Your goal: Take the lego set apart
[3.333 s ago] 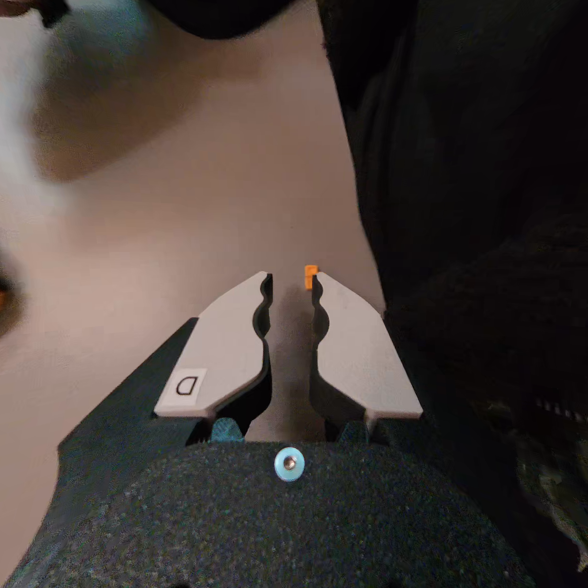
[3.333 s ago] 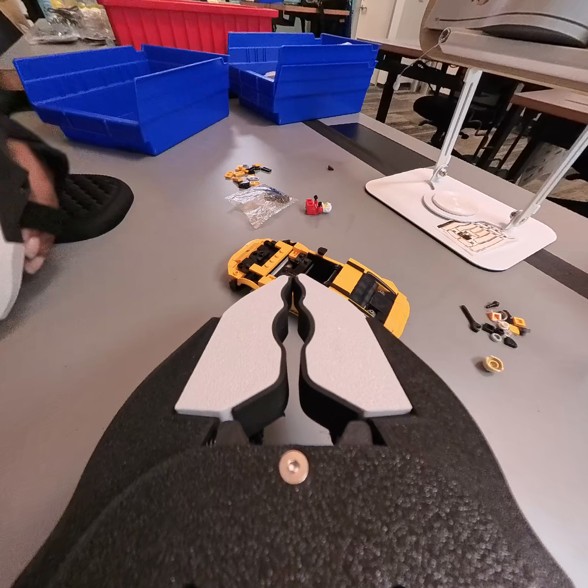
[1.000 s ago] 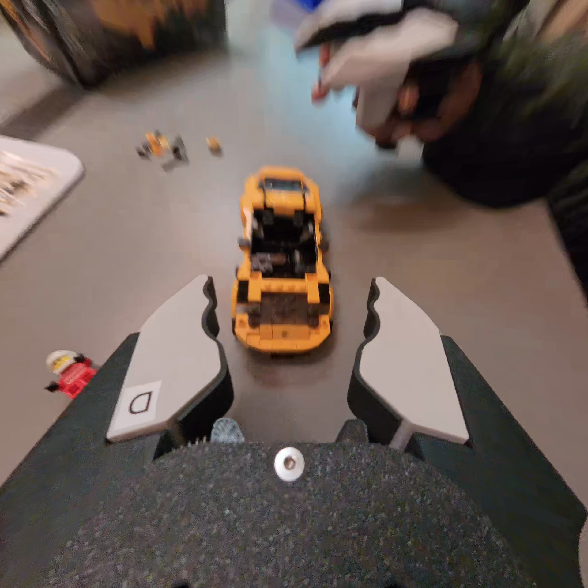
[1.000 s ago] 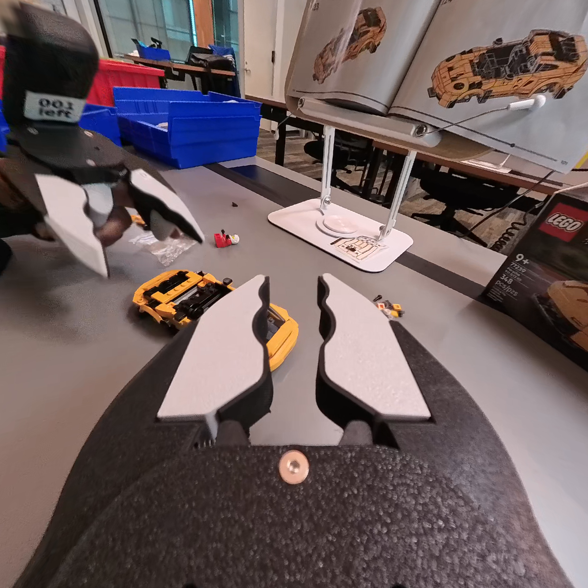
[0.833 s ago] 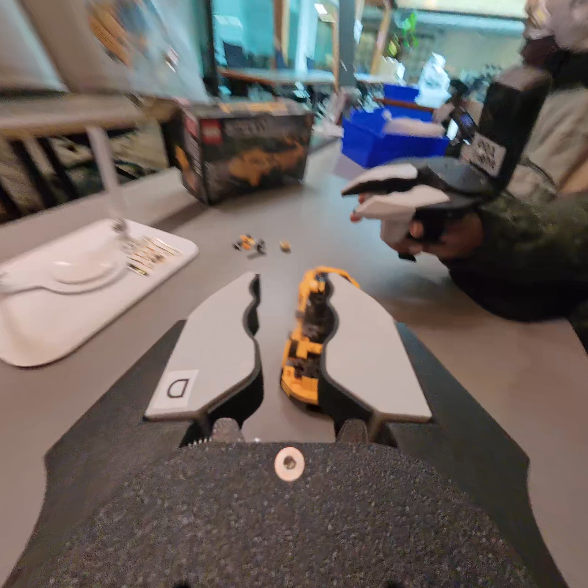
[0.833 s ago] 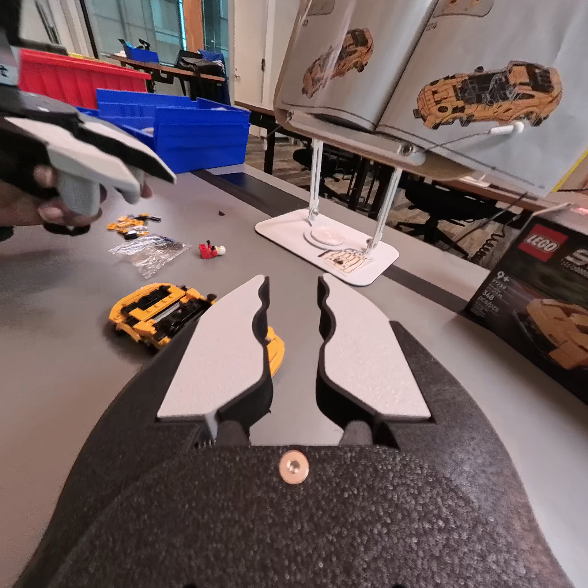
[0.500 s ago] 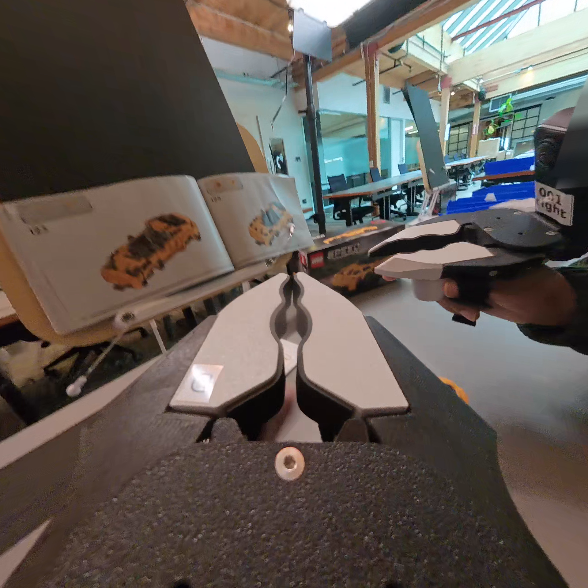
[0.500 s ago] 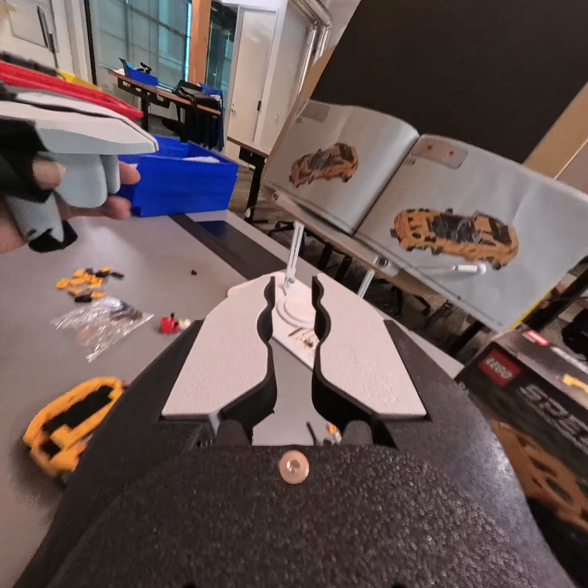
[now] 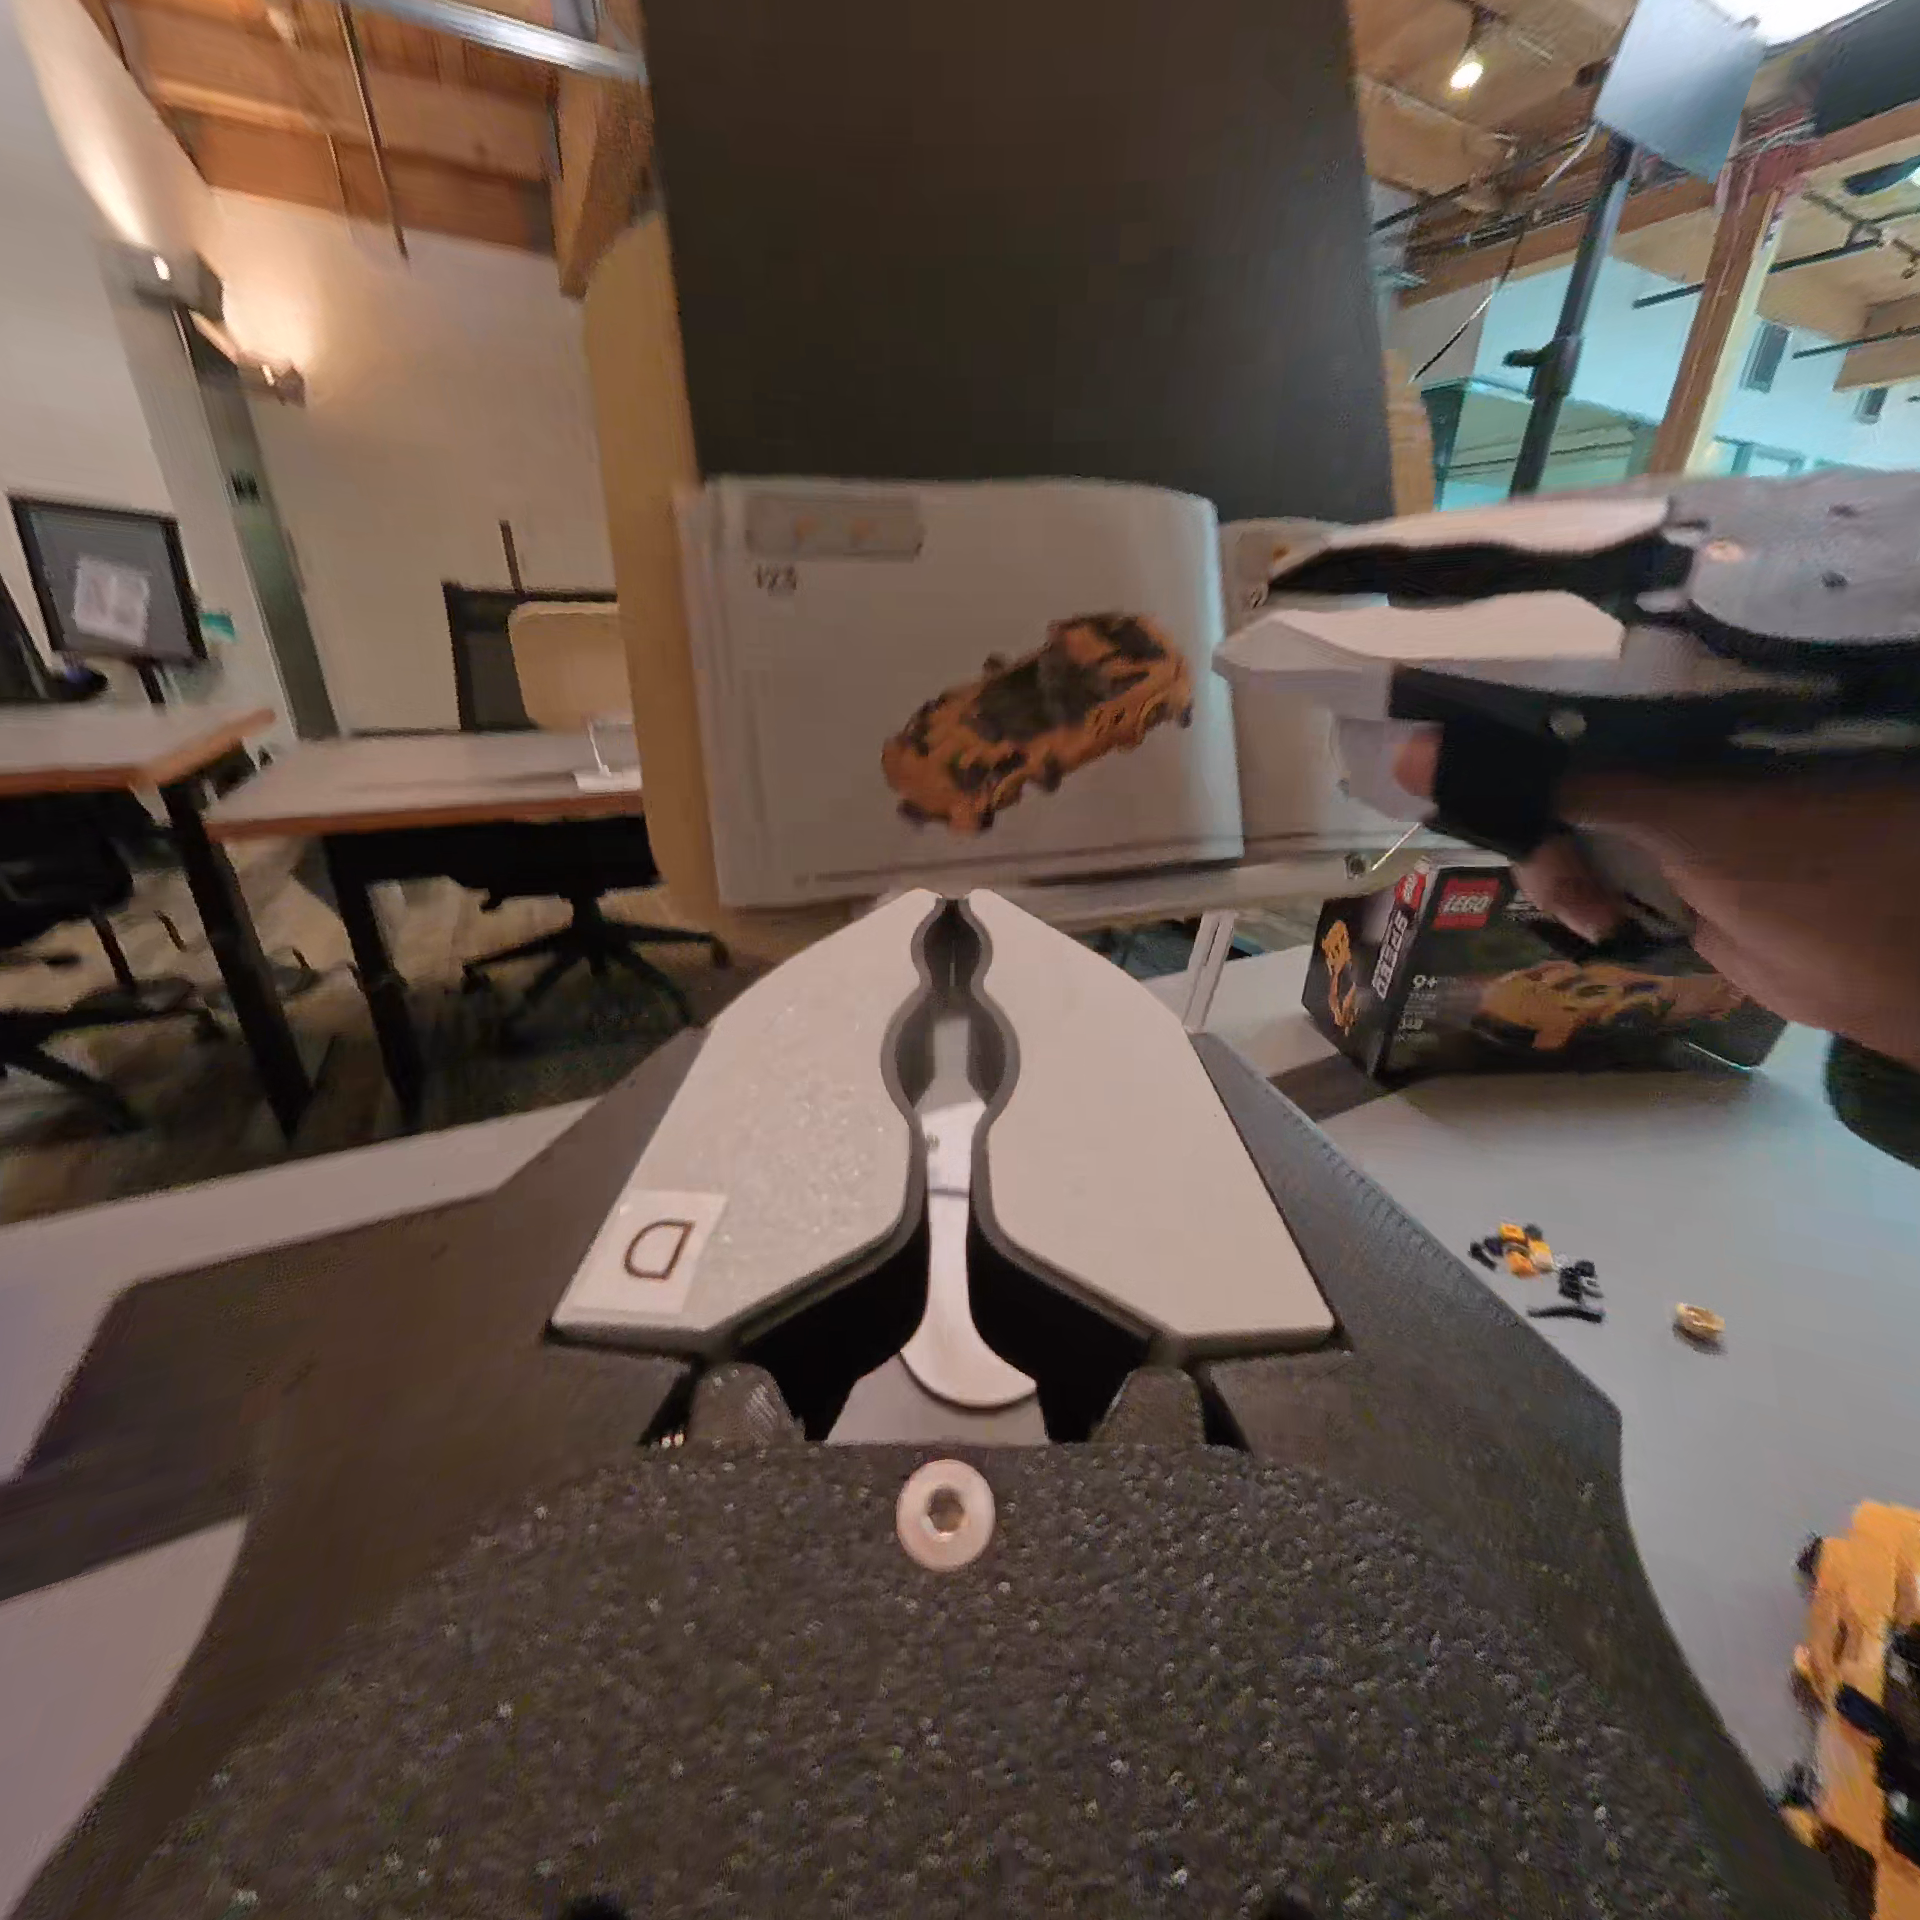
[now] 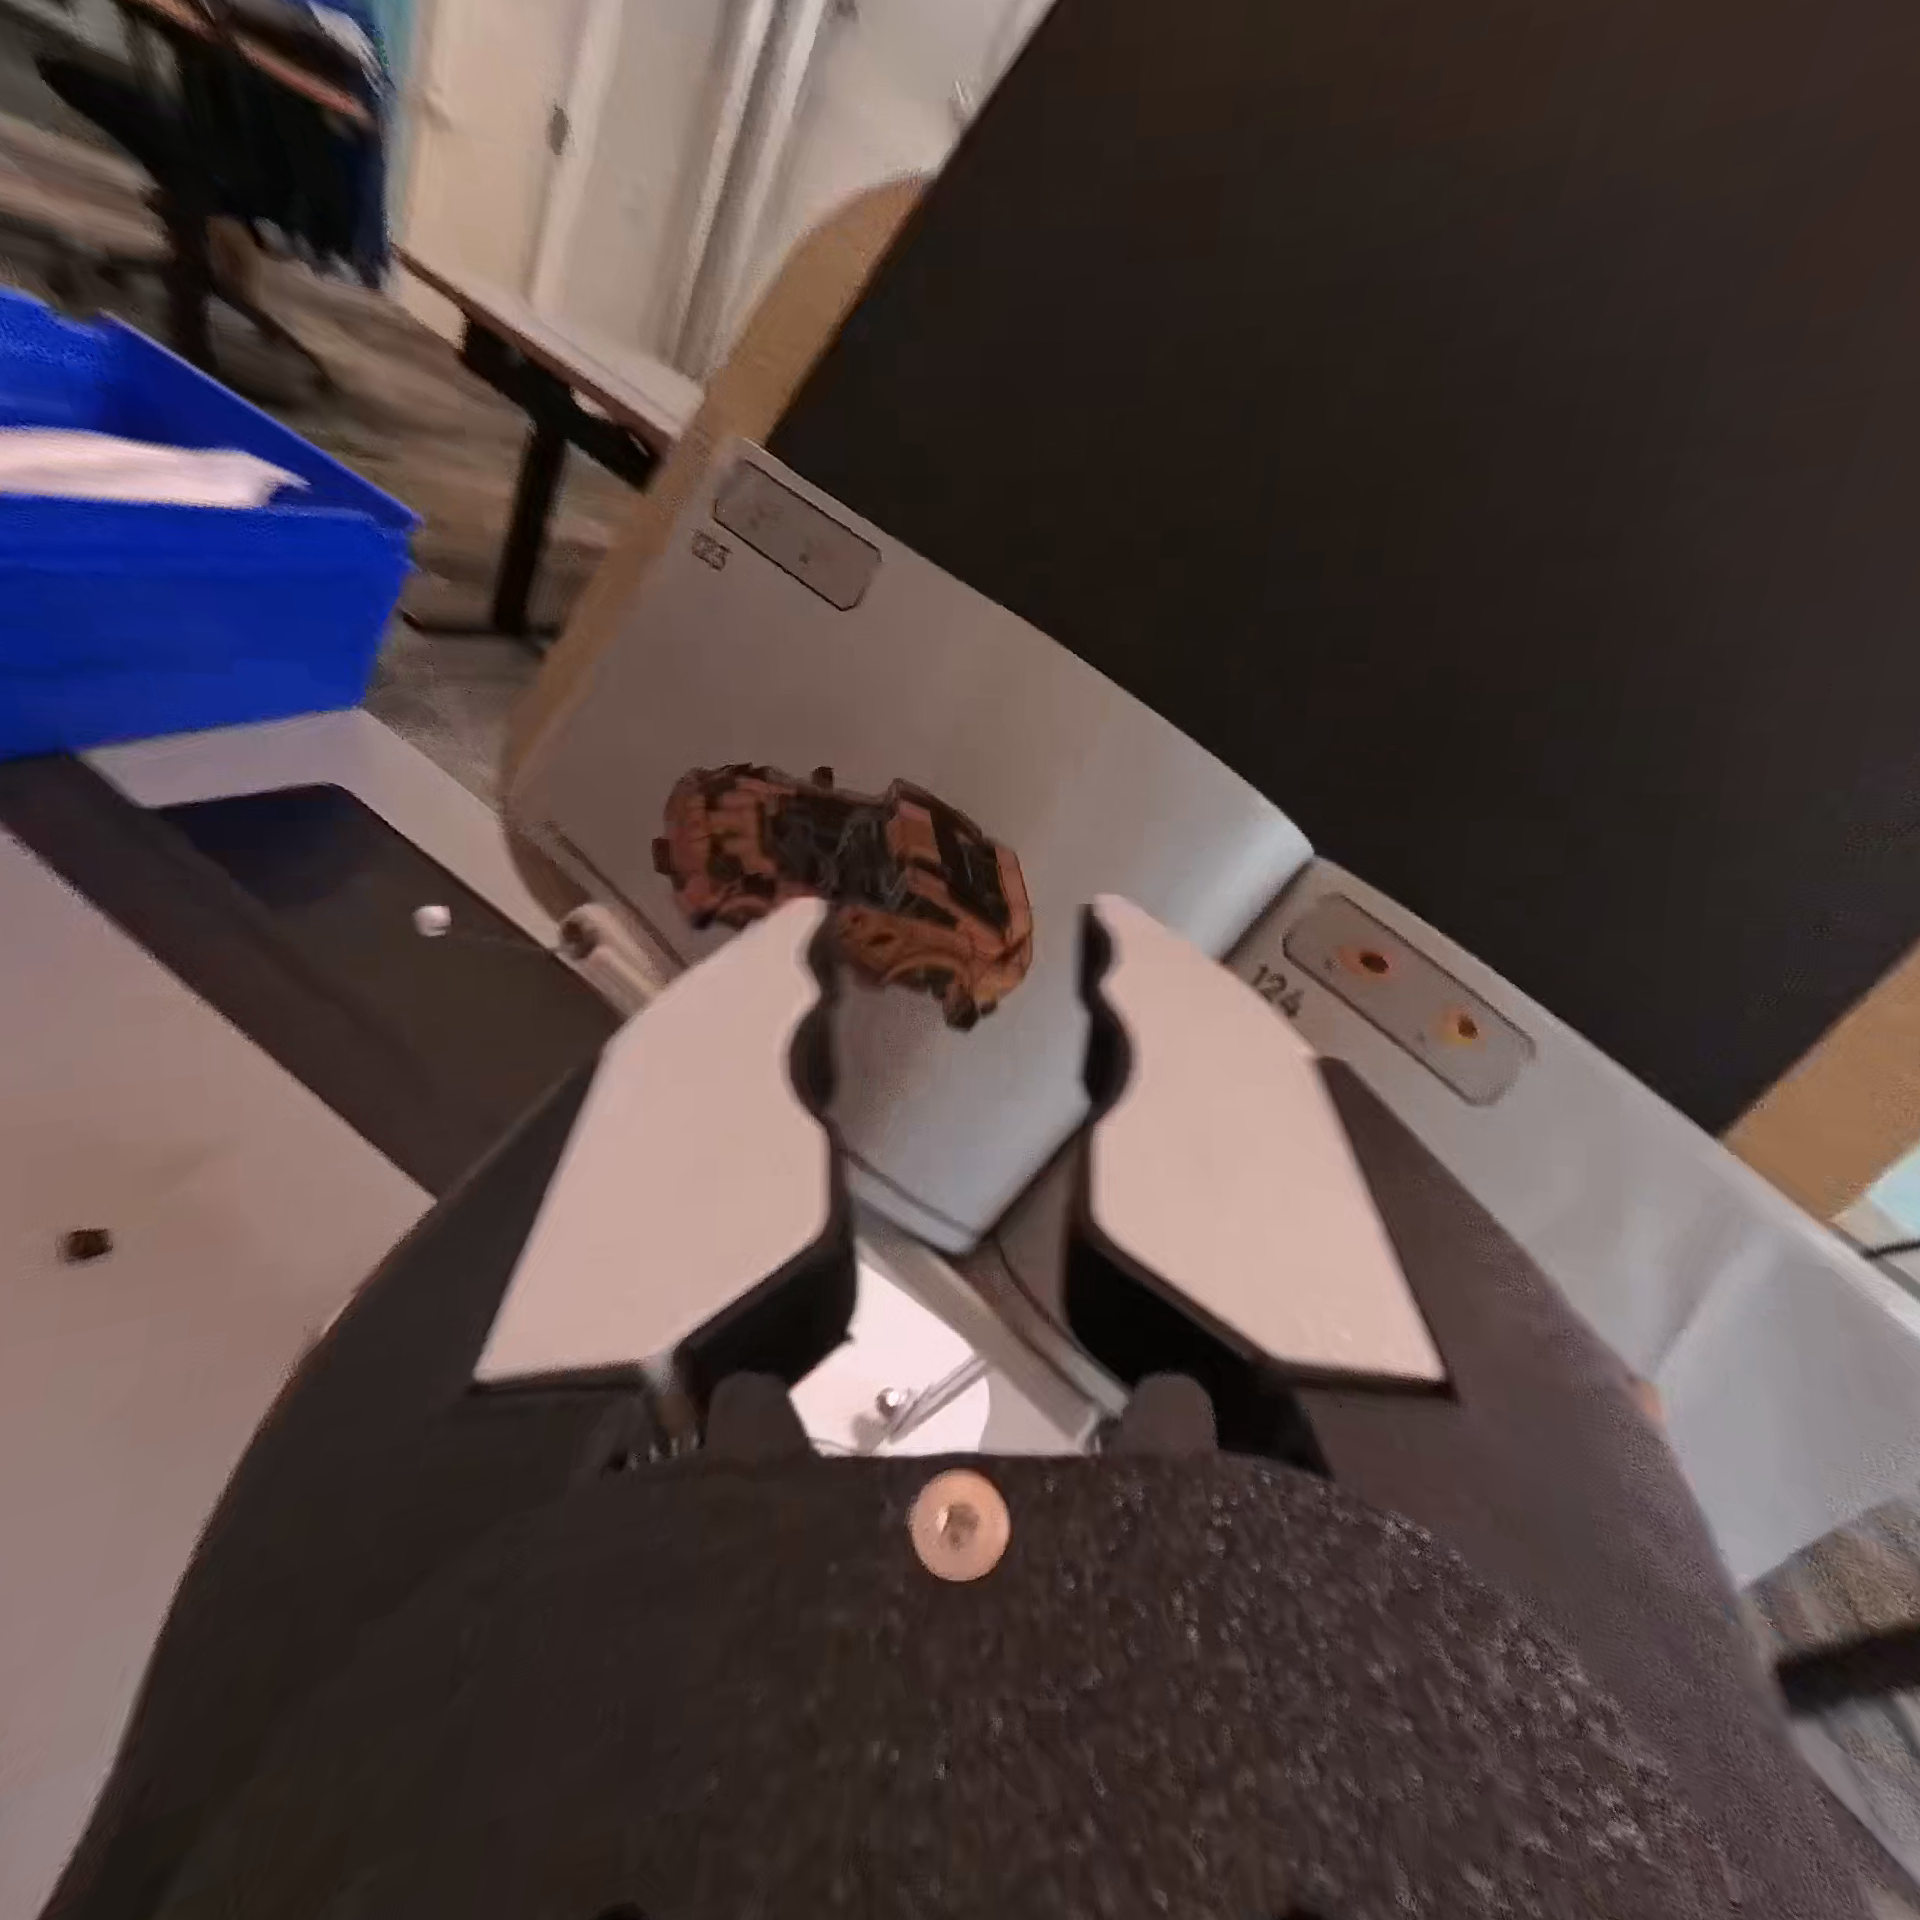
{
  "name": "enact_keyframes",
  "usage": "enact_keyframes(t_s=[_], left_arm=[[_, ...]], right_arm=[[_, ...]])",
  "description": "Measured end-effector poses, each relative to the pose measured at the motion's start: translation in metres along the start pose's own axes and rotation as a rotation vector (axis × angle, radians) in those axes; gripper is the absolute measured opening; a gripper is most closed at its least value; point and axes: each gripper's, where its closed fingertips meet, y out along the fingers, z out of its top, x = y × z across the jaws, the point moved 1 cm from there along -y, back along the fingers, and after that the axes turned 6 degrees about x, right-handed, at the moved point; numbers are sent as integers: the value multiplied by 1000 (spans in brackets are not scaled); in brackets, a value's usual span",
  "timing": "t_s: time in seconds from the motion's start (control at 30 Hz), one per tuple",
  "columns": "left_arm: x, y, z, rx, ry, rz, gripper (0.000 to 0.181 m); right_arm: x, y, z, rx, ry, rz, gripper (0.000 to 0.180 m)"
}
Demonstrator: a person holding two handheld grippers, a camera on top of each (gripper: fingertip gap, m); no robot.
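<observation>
The yellow lego car [image 9: 1860,1704] lies on the grey table [image 9: 1507,1195] at the lower right edge of the left wrist view, partly cut off; it does not show in the right wrist view. My left gripper [image 9: 951,906] is shut and empty, raised above the table and pointing at the open instruction booklet [image 9: 966,686]. My right gripper [image 10: 954,925] is open and empty, close in front of the booklet's page with a car picture [image 10: 862,883]. It also shows in the left wrist view [image 9: 1455,623], held by a hand at the upper right.
A lego box [image 9: 1507,977] stands at the back right. Small loose parts [image 9: 1538,1262] and a gold piece [image 9: 1699,1320] lie on the table. A blue bin [image 10: 156,603] is at the left. The booklet stand's white base [image 9: 961,1371] lies under my left gripper. The left tips stand about 25 cm off the yellow lego car [image 9: 1860,1704].
Both grippers rose away from the car and turned to the booklet. The left gripper went from wide open to shut. The right gripper moved close to the page and opened wider.
</observation>
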Motion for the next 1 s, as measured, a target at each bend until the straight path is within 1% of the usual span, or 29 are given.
enact_keyframes(t_s=[0.07,0.1,0.13,0.2,0.3,0.43,0.6,0.67,0.77,0.9,0.97,1.0], left_arm=[[-8,-1,-9,-15,-53,3,0],[-10,-1,-10,-15,-66,0,0],[-11,-1,-10,-13,-73,-6,0],[-10,-1,-8,-7,-73,-20,0],[-10,-4,-6,-4,-57,-32,0],[-14,-4,-5,4,-74,-43,0],[-10,-2,-7,-4,-66,-61,0],[-5,-2,-6,-5,-54,-72,0],[4,0,-8,-12,-52,-97,0],[19,3,-12,-34,-49,-144,0],[32,7,-11,-37,-83,-183,0],[38,10,-9,-42,-101,-201,3]], right_arm=[[2,25,-1,-89,-48,-59,84],[6,35,-2,-130,-88,-103,96],[9,44,-3,-155,-124,-141,103],[7,60,-12,-223,-144,-161,110],[18,66,-16,-230,-199,-227,95],[34,56,-15,-182,-190,-268,68],[48,33,-17,-120,-85,-273,53],[53,24,-21,-93,-30,-255,41],[61,10,-27,-55,-3,-242,29],[72,-6,-39,-46,37,-229,25],[78,-14,-44,-24,50,-212,24],[81,-18,-46,-16,48,-198,24]])
